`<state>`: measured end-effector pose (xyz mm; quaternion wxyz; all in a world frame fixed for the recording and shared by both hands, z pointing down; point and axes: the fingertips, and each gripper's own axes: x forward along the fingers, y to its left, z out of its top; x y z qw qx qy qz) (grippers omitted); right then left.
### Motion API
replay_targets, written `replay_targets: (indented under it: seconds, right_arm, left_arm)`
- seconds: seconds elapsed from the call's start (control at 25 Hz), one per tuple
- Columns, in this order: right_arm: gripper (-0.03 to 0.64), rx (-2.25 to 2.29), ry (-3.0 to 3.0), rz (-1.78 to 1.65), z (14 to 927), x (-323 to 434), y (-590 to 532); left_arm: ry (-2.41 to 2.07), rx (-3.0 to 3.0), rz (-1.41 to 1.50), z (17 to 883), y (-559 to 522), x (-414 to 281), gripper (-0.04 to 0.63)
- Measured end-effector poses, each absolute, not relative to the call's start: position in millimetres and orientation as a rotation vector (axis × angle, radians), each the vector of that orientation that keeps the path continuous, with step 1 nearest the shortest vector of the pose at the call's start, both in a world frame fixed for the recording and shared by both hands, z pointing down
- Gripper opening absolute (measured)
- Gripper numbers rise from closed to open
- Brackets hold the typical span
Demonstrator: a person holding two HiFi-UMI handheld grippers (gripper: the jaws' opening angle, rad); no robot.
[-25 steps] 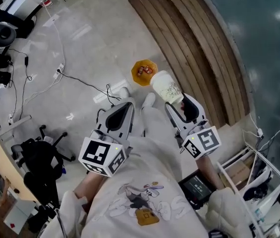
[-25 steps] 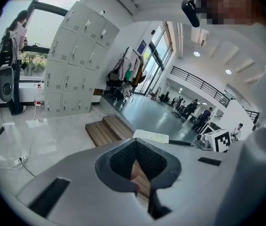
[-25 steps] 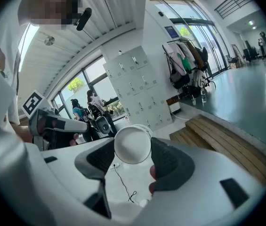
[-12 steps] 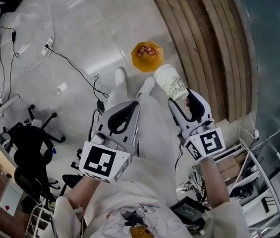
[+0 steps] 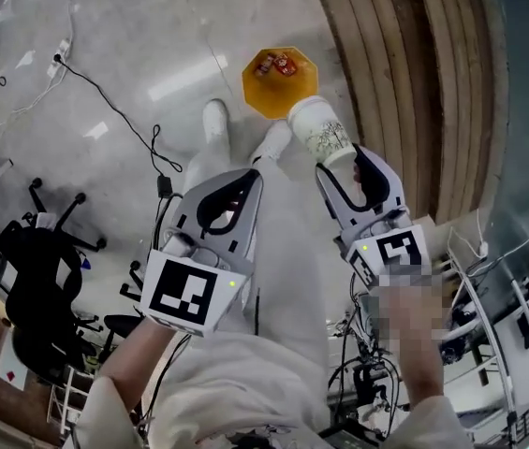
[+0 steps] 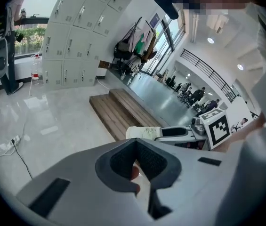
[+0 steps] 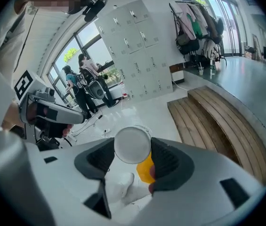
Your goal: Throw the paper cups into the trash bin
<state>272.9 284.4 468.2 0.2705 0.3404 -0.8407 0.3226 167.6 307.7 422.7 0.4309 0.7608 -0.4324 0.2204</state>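
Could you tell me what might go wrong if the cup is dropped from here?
The white printed paper cup in the right hand-held gripper hangs high over the edge of the orange octagonal trash bin, not its middle, so it may land on the floor. Light and tilted, it could tumble off course.

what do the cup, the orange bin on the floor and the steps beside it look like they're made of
The cup is likely paper: matte white with a faint printed pattern. The orange bin is probably plastic: smooth, evenly coloured, slightly glossy. The steps look like wood: long brown planks with visible seams. Their finish is hard to tell.
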Motion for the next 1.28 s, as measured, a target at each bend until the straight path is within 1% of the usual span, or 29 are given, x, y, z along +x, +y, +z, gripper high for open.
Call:
replay_targets:
  seconds: [0.28, 0.76, 1.16, 1.28]
  right_arm:
    - [0.249, 0.890, -2.211, 0.899, 572.3, 262.3, 271.8]
    - [0.249, 0.851, -2.135, 0.917, 721.5, 256.4, 273.4]
    - [0.249, 0.812, -2.050, 0.924, 825.3, 259.1, 284.8]
    - [0.249, 0.795, -2.027, 0.938, 844.2, 258.4, 292.3]
  left_arm:
    - [-1.077, 1.843, 0.606, 518.6, 299.7, 162.8, 0.006]
    - [-1.097, 1.859, 0.611, 649.3, 282.0, 177.0, 0.006]
    - [-1.089, 1.769, 0.750, 780.2, 298.8, 173.4, 0.006]
    - [-1.094, 1.752, 0.763, 804.6, 301.2, 172.4, 0.006]
